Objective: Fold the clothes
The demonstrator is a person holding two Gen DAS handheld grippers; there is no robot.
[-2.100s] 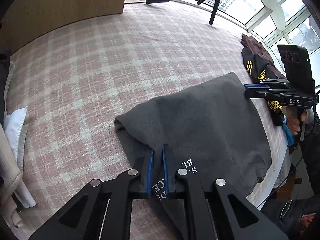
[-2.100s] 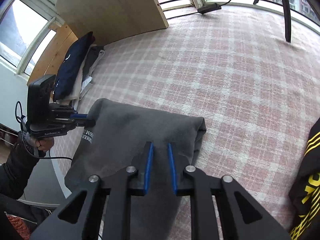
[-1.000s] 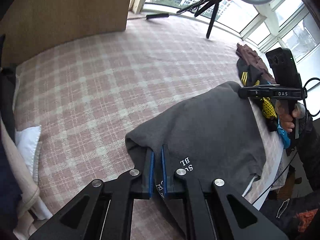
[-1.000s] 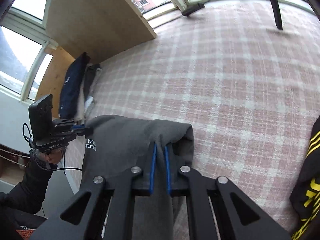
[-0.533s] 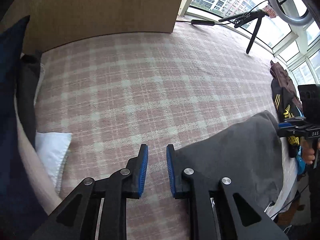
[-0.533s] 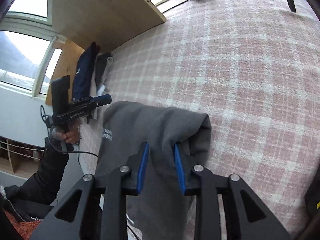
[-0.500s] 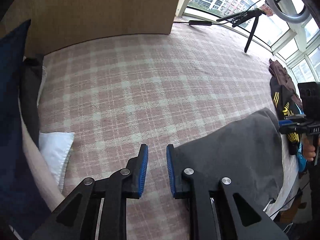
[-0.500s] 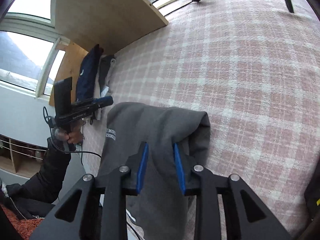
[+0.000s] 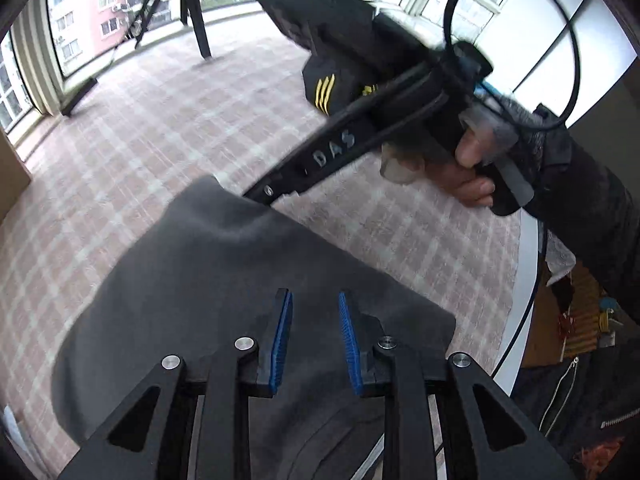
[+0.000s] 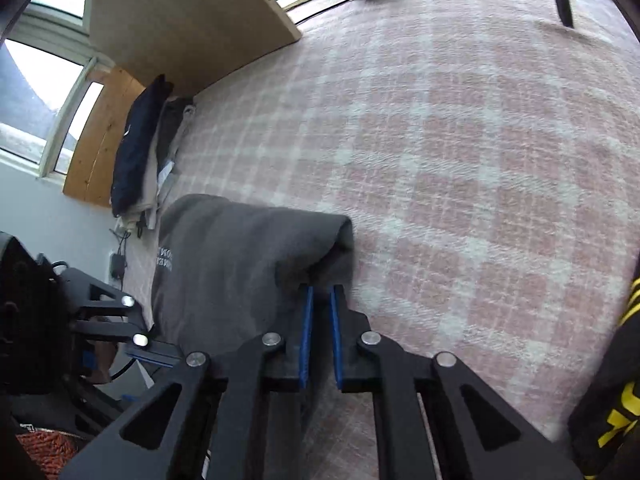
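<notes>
A dark grey, thick fleece garment (image 9: pixel 224 280) lies doubled over on the pink-and-white plaid bed cover (image 9: pixel 132 128), close to the near edge of the bed, with its rolled fold edge (image 10: pixel 340 232) turned toward the middle of the cover and white lettering showing near its left side.

The left gripper (image 9: pixel 314 338) hovers above the garment's near part with its blue-padded jaws spread well apart and nothing between them. The right gripper (image 10: pixel 320 340) has its jaws nearly together beside the fold; a sliver of grey cloth seems to sit between the pads, but the view there is too cramped to be sure they pinch it. In the left wrist view its tip meets the garment's far corner.

The cloth looks soft, limp and fairly heavy for its size: it will sag wherever it is unsupported, and the doubled layers can slide over each other. Best held at corners or along the fold edge, pinching through both layers, one gripper at each end so the edge stays straight.

A black garment with yellow stripes (image 9: pixel 332 84) lies toward the bed's right edge, and a stack of folded clothes (image 10: pixel 140 152) sits at the left edge.
</notes>
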